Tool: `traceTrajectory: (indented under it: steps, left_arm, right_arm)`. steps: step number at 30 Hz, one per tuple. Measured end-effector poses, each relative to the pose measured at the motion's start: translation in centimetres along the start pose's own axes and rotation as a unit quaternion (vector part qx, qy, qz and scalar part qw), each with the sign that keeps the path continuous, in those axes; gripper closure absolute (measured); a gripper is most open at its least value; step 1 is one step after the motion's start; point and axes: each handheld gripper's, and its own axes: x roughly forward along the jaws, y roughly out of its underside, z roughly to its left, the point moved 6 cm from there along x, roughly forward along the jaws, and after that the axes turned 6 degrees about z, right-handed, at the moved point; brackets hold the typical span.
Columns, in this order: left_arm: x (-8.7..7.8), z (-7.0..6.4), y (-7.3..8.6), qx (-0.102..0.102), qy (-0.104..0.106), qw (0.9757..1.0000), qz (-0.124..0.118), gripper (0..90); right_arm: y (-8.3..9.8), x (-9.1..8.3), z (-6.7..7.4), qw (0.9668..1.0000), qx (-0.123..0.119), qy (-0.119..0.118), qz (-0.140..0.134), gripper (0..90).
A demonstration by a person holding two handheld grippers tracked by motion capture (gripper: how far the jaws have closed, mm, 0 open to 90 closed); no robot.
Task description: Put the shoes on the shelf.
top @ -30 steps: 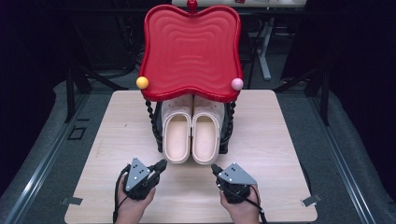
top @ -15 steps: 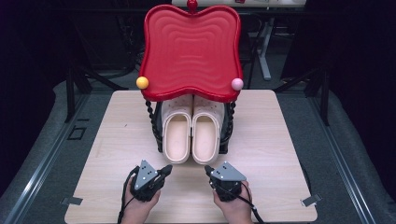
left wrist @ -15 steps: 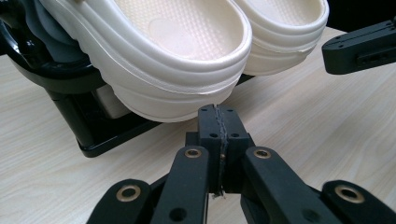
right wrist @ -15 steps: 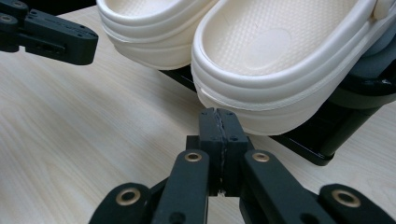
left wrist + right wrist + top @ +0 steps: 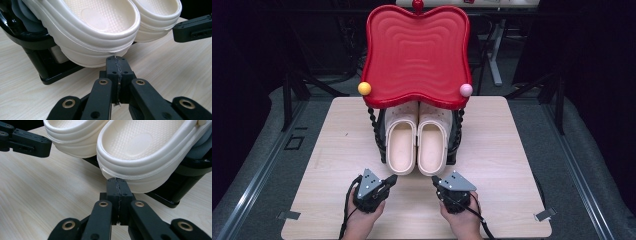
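Note:
Two cream clogs, the left one [image 5: 402,142] and the right one [image 5: 432,144], rest side by side on the lower shelf of a black rack [image 5: 381,145], heels toward me. My left gripper [image 5: 390,178] is shut and empty, its tip [image 5: 117,60] just below the left clog's heel [image 5: 100,30]. My right gripper [image 5: 435,179] is also shut and empty, and its tip [image 5: 117,181] nearly touches the heel of the right clog [image 5: 147,150]. Each gripper view shows the other clog [image 5: 157,17] [image 5: 75,135] and the other gripper's jaw [image 5: 192,27] [image 5: 25,142] off to the side.
A red wavy tray top [image 5: 417,50] crowns the rack over the clogs' toes, with a yellow ball [image 5: 364,88] and a pink ball [image 5: 466,90] at its front corners. The light wooden table [image 5: 337,150] has bare surface on both sides of the rack.
Both grippers have moved forward and inward, from near the table's front edge to just short of the clogs' heels. The clogs and the rack have not moved.

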Motion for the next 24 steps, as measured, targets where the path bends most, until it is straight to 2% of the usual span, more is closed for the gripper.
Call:
traceTrajectory:
  steps: [8, 14, 24]
  left_arm:
    - [-0.3, 0.2, -0.2, 0.002, -0.002, 1.0, 0.002, 89.9]
    - [-0.3, 0.3, -0.6, 0.002, -0.008, 1.0, 0.001, 90.0]
    - [0.1, 1.8, -1.7, -0.001, -0.024, 0.9997, -0.002, 89.9]
  right_arm:
    - [-0.2, -0.3, -0.2, 0.9999, 0.007, -0.001, -0.01, 90.0]
    - [-0.4, -0.6, -0.8, 0.9999, 0.005, 0.011, -0.005, 90.0]
    - [-1.4, -0.4, -2.0, 0.9997, -0.003, 0.026, -0.003, 90.0]
